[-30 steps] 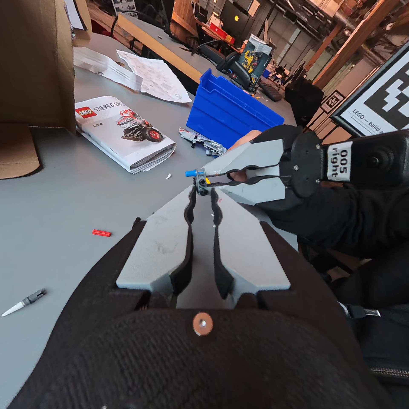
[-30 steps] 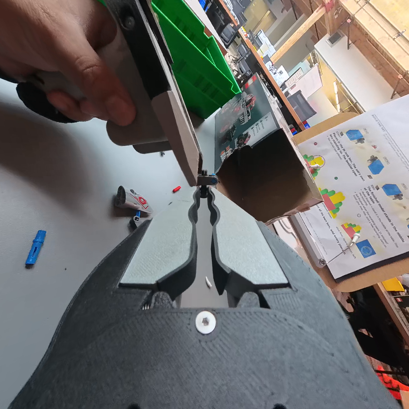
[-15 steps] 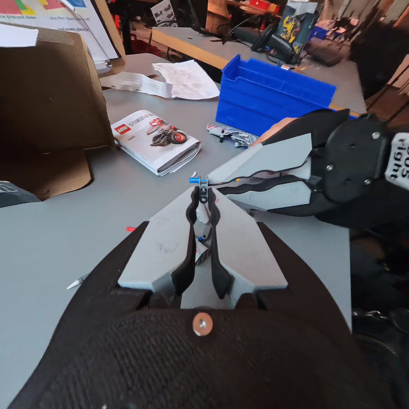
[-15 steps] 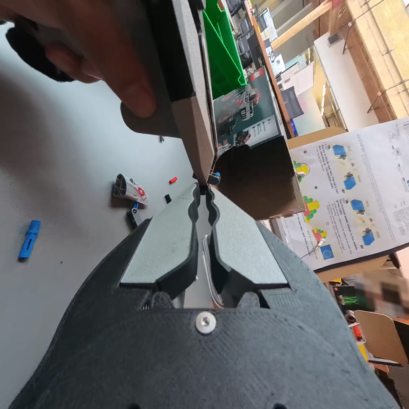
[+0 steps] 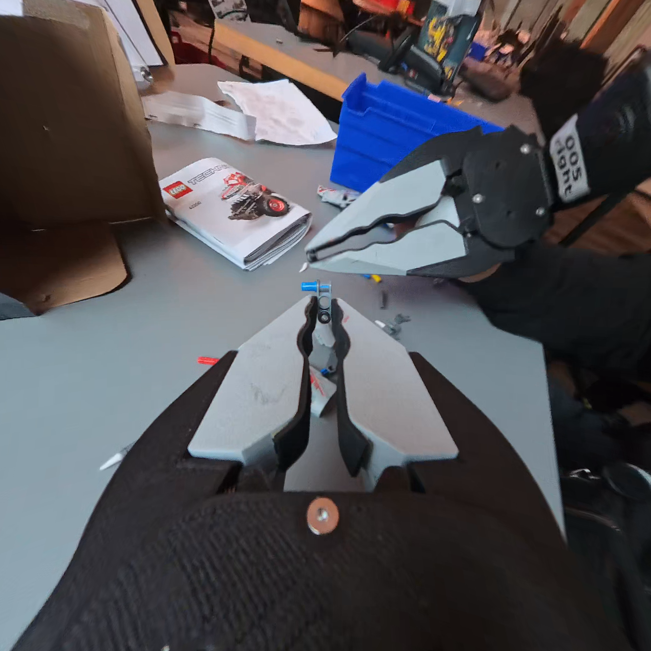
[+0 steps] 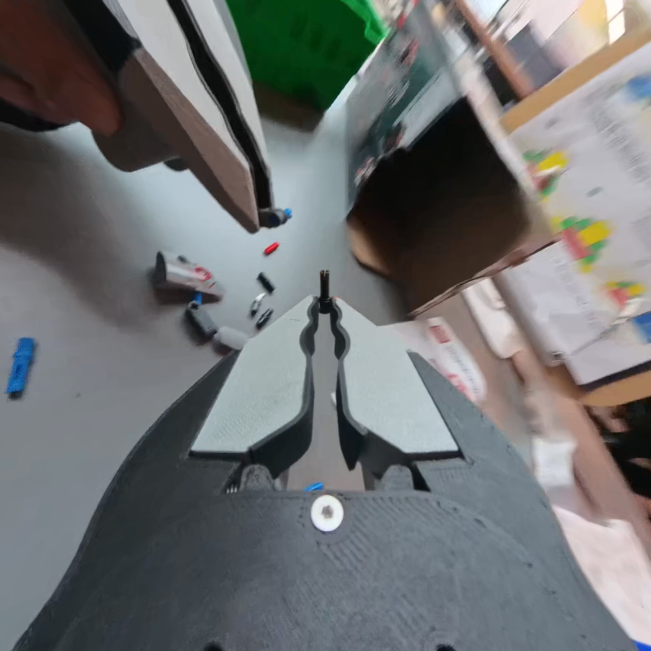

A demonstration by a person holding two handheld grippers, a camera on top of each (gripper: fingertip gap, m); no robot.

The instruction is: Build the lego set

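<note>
My left gripper is shut on a small grey lego connector that stands upright between its tips. A blue pin sticks out of the connector's top to the left. My right gripper is shut on a thin black pin that points forward. In the left wrist view the right gripper hovers just above and beyond the connector, not touching it. In the right wrist view the left gripper hangs at upper left with the connector and blue pin at its tip.
On the grey table lie an instruction booklet, loose papers, a red pin, a white and red panel, a blue pin and black pins. A blue bin, green bin and open cardboard box stand around. The gap from one gripper's tips to the other's is roughly 5 cm.
The two gripper tips met at the grey connector before. Now the right gripper has drawn back and up, still holding the black pin, and the tips are apart.
</note>
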